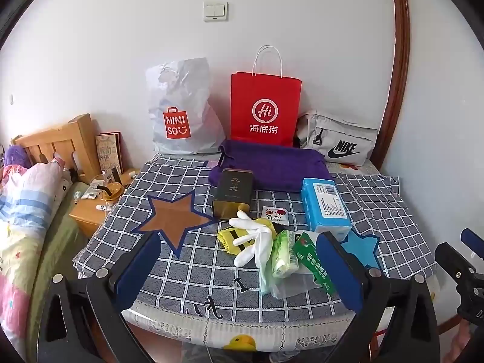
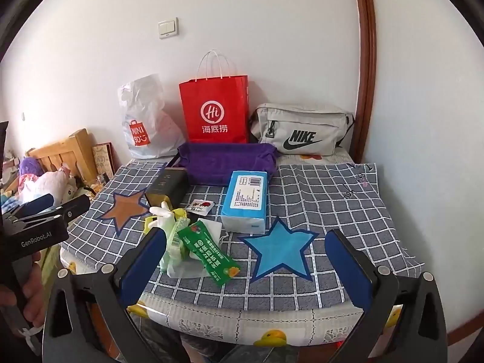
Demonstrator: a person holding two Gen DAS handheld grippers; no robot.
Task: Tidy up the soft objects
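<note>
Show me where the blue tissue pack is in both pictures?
Left wrist view: the blue tissue pack lies right of centre on the checked cloth, behind the right finger of the open left gripper.
Right wrist view: the same pack lies near the centre, above the blue star.
Shared landmark: the red paper bag stands against the wall behind it in both.

Towel (image 1: pixel 272 163) behind tin (image 1: pixel 232 195) and tissue pack (image 1: pixel 325 204); glove (image 1: pixel 252 237) before tin.

Black tool (image 2: pixel 245 263) frames carry blue pads (image 2: pixel 142 264).
</note>
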